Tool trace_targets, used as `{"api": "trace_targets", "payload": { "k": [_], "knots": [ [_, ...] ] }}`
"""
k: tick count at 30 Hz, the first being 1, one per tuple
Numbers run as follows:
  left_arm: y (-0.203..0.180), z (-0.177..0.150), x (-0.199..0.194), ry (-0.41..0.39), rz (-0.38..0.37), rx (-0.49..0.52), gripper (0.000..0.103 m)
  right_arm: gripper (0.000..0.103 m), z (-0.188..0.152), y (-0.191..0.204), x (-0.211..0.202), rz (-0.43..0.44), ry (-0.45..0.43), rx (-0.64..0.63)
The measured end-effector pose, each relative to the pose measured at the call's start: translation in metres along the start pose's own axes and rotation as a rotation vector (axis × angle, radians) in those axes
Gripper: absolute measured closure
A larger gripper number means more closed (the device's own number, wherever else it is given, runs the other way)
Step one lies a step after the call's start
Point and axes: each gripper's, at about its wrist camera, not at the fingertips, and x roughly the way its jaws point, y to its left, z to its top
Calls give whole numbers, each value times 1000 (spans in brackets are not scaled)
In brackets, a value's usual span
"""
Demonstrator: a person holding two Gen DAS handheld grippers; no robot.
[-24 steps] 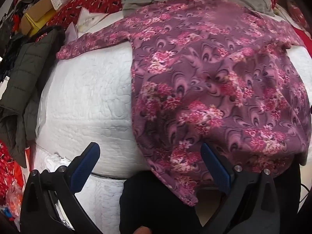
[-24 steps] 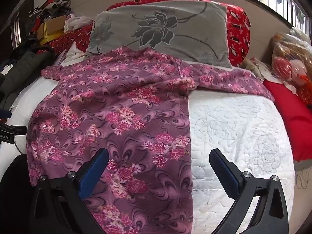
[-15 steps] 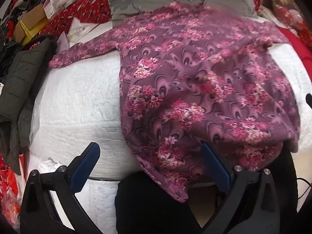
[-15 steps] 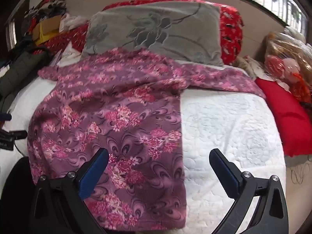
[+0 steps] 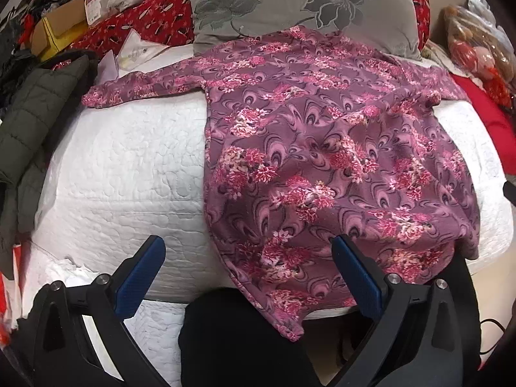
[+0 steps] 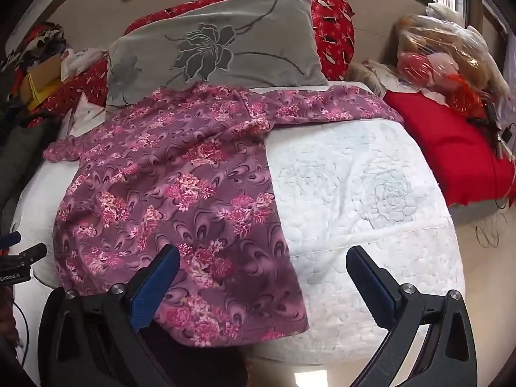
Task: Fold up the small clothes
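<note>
A purple floral top [image 5: 325, 148] lies spread on a white quilted mattress [image 5: 122, 167], both grippers hanging above its near hem with jaws wide apart.

The garment fills the centre of the left wrist frame, its collar end against a grey flower-print pillow [image 5: 300, 3] at the top, one sleeve reaching to the left, its hem draped over the mattress edge. The left gripper [image 5: 248, 274] and right gripper [image 6: 262, 285] hold nothing. A dark padded jacket [image 5: 29, 129] lies at left. Lettering on a device at the right wrist frame's lower left [image 6: 13, 277] is too small to read.
</note>
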Motion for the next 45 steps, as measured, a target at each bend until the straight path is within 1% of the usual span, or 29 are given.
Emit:
{"api": "trace_targets", "payload": {
  "k": [2, 6, 12, 18, 29, 40, 45],
  "knots": [
    [0, 0, -1, -8, -4, 3, 0, 0, -1, 8, -3, -16, -4, -25],
    [2, -2, -3, -25, -24, -3, 0, 0, 0, 23, -7, -21, 0, -67],
    [6, -4, 0, -25, -56, -25, 0, 0, 2, 36, -7, -22, -16, -75],
    [7, -5, 1, -23, -62, -36, 0, 0, 4, 43, -7, -32, -30, -105],
    [3, -6, 1, -18, -46, -22, 0, 1, -2, 33, -3, -18, -16, -88],
    [4, -9, -5, -24, -32, -11, 0, 1, -6, 19, -9, -9, -36, -61],
    [8, -8, -2, -3, -40, -29, 0, 1, -7, 16, -10, -10, -41, -60]
  ]
}}
